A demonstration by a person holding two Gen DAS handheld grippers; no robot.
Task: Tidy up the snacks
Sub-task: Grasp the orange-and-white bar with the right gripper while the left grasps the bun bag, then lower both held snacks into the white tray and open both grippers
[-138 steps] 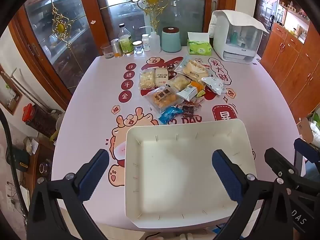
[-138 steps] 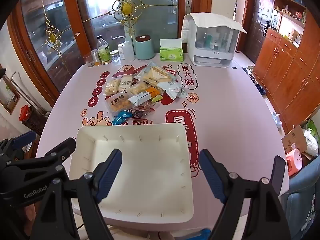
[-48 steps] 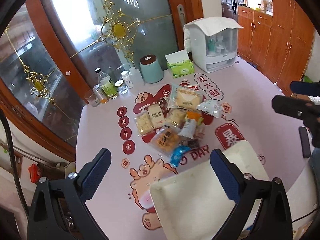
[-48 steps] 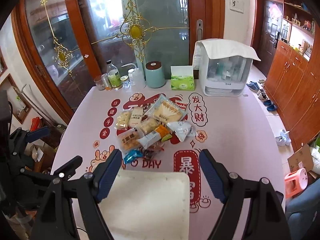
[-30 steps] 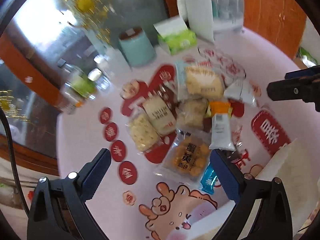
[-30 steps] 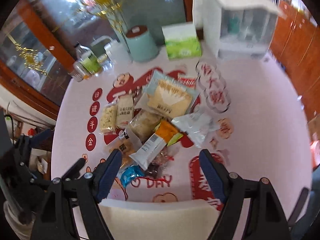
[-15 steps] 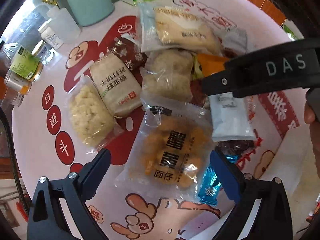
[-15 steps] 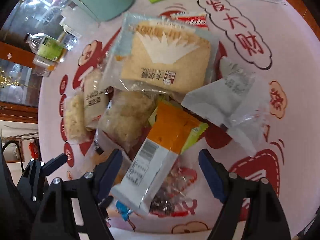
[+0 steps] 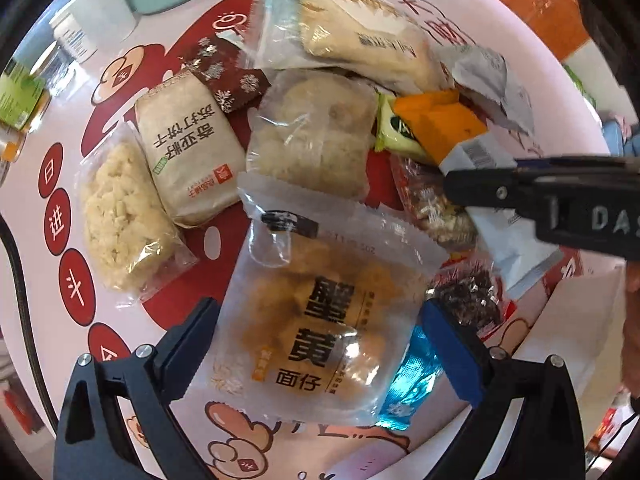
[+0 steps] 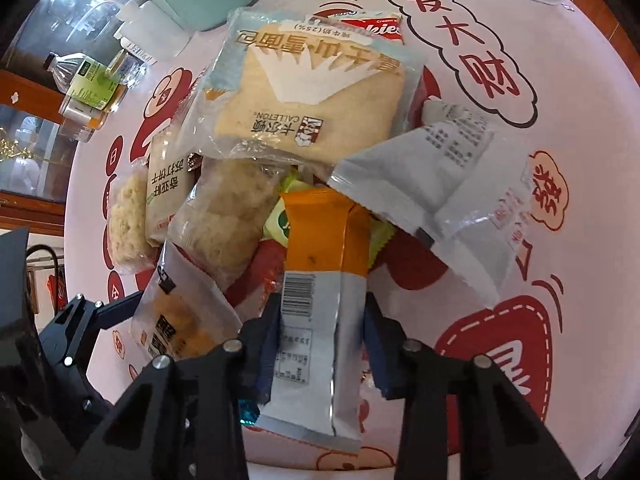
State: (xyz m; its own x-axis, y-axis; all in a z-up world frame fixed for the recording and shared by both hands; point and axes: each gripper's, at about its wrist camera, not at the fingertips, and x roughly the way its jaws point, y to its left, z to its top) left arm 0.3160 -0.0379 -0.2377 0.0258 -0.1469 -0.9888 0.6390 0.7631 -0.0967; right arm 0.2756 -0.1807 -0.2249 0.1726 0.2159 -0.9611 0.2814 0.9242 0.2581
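The right gripper [image 10: 320,344] is closing around the white lower half of an orange-and-white bar [image 10: 320,292], its blue pads drawn in against both long edges, though a firm pinch cannot be confirmed. The left gripper [image 9: 316,344] hangs with jaws spread wide on either side of a clear packet of golden noodle pieces [image 9: 320,312], touching nothing. All snacks lie in one overlapping heap on the pink printed tablecloth [image 10: 580,160]. Risk, as judged: the bar is a smooth, glossy film wrapper, flat and slippery, and held near one end only; it may slide out or swing as it lifts. Its orange end rests on a green packet [image 10: 276,224] and sits beside a crinkled silver pouch [image 10: 432,184], so a lift may drag either one across the cloth. The left gripper's packet is wide, puffy and lightly filled; jaws closing on it may merely crease the film, crush the brittle contents, or also catch the blue foil sweet [image 9: 412,384] tucked under its edge. Neighbouring items are soft clear bags of pale crumbly cake [image 9: 120,216] and a broad bread packet [image 10: 312,92], easily deformed
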